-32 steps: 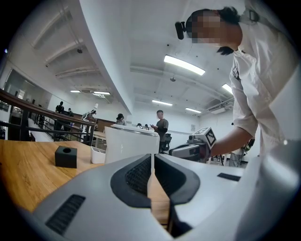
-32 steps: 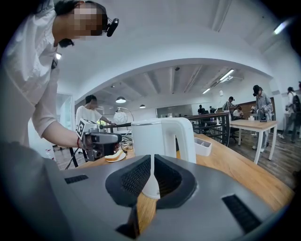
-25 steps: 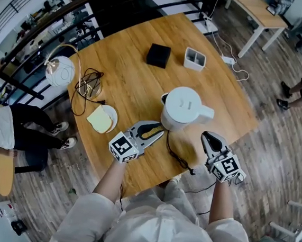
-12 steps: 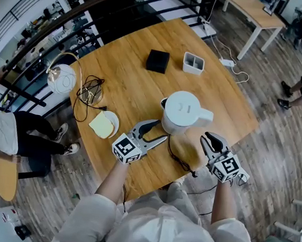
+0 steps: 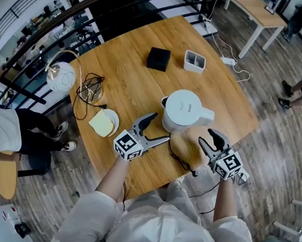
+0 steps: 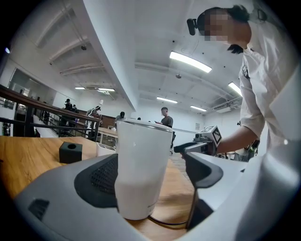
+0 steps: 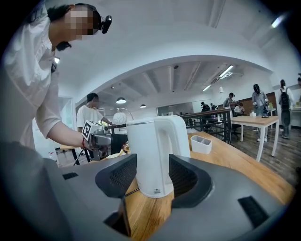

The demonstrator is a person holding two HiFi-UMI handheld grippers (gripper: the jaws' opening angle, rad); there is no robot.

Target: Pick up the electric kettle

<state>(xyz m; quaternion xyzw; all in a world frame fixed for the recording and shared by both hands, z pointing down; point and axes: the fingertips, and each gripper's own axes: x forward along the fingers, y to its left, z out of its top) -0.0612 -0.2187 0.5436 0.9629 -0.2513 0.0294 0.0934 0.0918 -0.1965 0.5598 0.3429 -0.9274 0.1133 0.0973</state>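
As both grippers [image 5: 159,128] [image 5: 206,136] open jaws — kettle [image 5: 183,107] ahead, ungripped.

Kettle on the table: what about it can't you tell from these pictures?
- Water inside the kettle: all views; the shut lid and solid white wall hide it.
- Its handle: left gripper view; behind the kettle's own body.
- The little mark low on its wall: right gripper view; too small to read.

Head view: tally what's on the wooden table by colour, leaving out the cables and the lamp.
White: 3 (kettle, divided holder, plate)
Black: 1 (box)
Yellow: 1 (slice on the plate)
Total: 5
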